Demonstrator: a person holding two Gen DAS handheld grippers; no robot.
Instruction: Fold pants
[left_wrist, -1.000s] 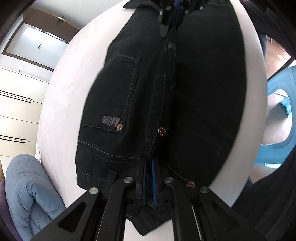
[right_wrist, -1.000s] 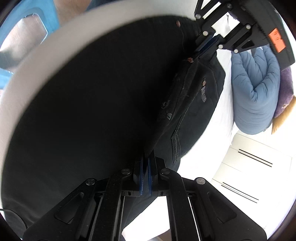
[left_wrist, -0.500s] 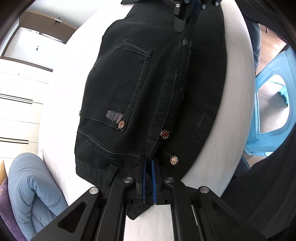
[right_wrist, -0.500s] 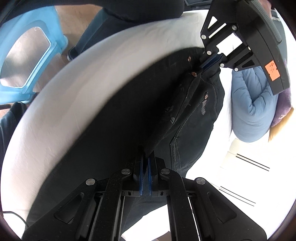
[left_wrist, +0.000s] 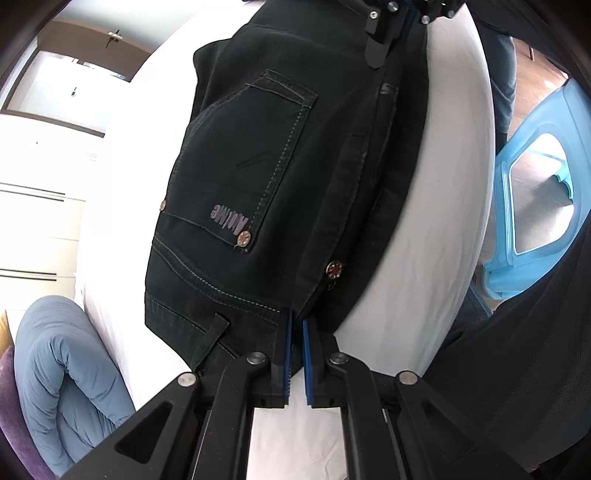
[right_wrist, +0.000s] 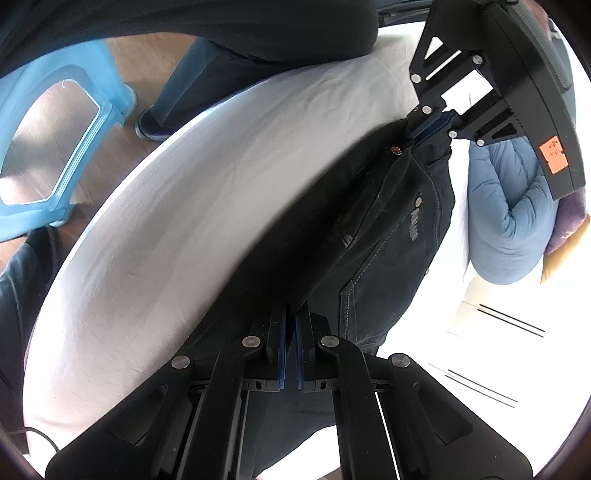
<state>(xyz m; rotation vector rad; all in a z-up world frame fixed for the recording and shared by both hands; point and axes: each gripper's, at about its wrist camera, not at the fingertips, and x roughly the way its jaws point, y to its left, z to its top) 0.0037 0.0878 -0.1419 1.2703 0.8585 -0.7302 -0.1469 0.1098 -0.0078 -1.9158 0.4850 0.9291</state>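
Observation:
Black denim pants (left_wrist: 280, 177) with a stitched back pocket and copper rivets hang stretched between both grippers above a white bed (left_wrist: 439, 206). My left gripper (left_wrist: 295, 328) is shut on the waistband end. My right gripper (right_wrist: 293, 321) is shut on the other end of the pants (right_wrist: 384, 236). The right gripper shows at the top of the left wrist view (left_wrist: 402, 14). The left gripper shows at the upper right of the right wrist view (right_wrist: 432, 125). The fabric hangs folded lengthwise, pocket side facing out.
A rolled blue duvet (left_wrist: 62, 380) and a purple cushion (right_wrist: 569, 214) lie at the head of the bed. A light blue plastic stool (left_wrist: 535, 221) stands on the wooden floor beside the bed. The person's dark-trousered legs (right_wrist: 192, 74) are at the bed's edge. White wardrobes (left_wrist: 33, 229) stand behind.
Both grippers have lifted the pants and drawn them across the bed away from its near edge; more white sheet shows beside the fabric, which now hangs narrower.

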